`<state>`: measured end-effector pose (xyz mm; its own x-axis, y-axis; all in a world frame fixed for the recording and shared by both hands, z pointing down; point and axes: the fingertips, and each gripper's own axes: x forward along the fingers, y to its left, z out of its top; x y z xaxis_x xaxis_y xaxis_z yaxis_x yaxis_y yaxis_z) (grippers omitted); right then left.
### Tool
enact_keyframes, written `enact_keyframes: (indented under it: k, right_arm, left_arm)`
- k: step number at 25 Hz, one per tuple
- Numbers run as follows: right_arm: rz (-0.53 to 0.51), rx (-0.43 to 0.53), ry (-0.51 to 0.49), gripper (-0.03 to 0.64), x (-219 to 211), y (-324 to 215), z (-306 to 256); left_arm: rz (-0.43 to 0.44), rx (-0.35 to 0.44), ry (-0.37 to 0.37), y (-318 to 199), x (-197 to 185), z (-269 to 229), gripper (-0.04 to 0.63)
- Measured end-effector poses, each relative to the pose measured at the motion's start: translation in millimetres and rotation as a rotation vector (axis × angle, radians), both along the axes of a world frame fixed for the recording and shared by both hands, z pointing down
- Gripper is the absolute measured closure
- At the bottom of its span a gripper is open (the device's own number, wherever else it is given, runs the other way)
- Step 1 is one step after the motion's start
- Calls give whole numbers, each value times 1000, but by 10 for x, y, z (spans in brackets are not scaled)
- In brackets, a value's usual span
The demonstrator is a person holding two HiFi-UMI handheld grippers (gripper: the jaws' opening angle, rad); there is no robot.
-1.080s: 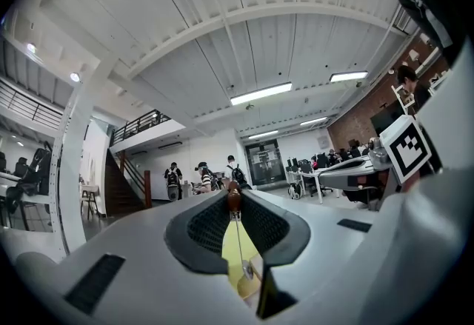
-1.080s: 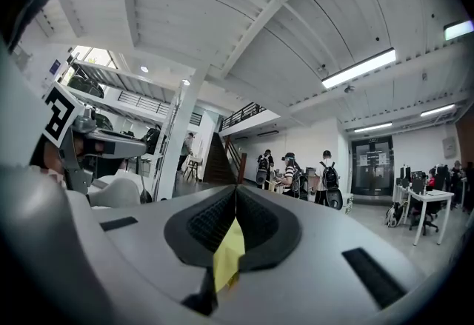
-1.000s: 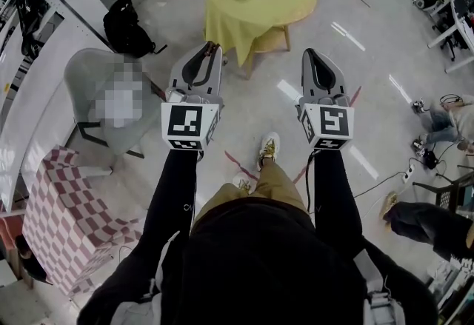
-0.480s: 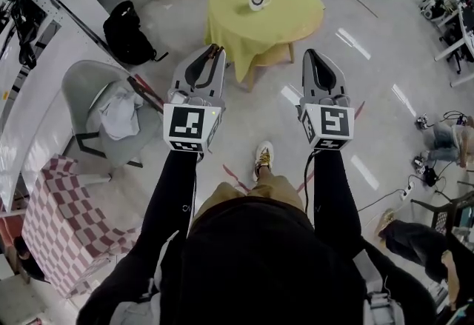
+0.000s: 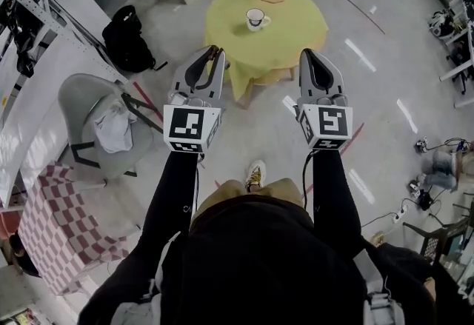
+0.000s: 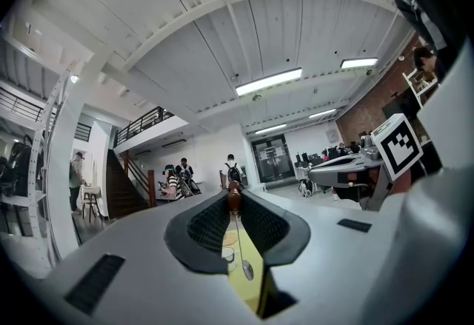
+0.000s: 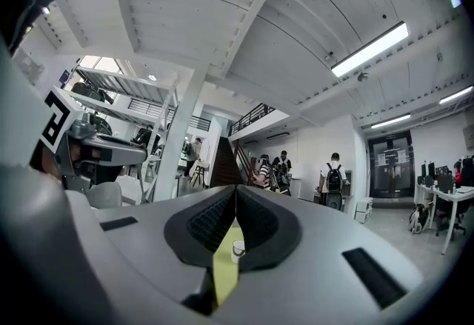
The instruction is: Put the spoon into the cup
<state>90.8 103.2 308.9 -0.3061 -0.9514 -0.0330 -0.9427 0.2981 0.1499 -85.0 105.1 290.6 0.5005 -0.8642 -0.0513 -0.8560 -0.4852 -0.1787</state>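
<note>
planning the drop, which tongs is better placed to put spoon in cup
Likely left: the left tongs pinch the brown-handled metal spoon; the right tongs are shut, empty. The white cup stands ahead.

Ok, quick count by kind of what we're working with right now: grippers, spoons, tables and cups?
Grippers: 2 (left gripper, right gripper)
Spoons: 1 (spoon, pinched by its handle in the left gripper)
Tables: 1 (table, yellow cloth)
Cups: 1 (cup, on the table)
Total: 5
</note>
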Motion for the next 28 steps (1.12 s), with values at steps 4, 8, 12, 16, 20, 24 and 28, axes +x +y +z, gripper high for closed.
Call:
enact_keyframes:
  k: [4, 8, 12, 16, 20, 24, 28]
  right_arm:
    - [-37, -1, 2, 591, 79, -252, 17]
    - [-57, -5, 0, 591, 148, -437, 60]
    - [-68, -5, -3, 591, 219, -592, 77]
    - [-71, -12, -7, 591, 237, -733, 99]
    - [-73, -18, -13, 591, 205, -912, 139]
    - [-75, -14, -7, 591, 177, -1180, 174]
    - [-69, -14, -4, 591, 140, -1506, 163]
  left_arm:
    - [-23, 8, 8, -260, 129, 0, 538]
    - [-39, 10, 11, -475, 232, 13, 538]
    - [-45, 11, 12, -608, 302, 9, 538]
    - [-51, -3, 9, -718, 293, 45, 538]
    - [-47, -19, 0, -879, 277, 109, 538]
    - [-29, -24, -5, -1158, 305, 160, 538]
    - [-9, -22, 5, -1516, 329, 178, 538]
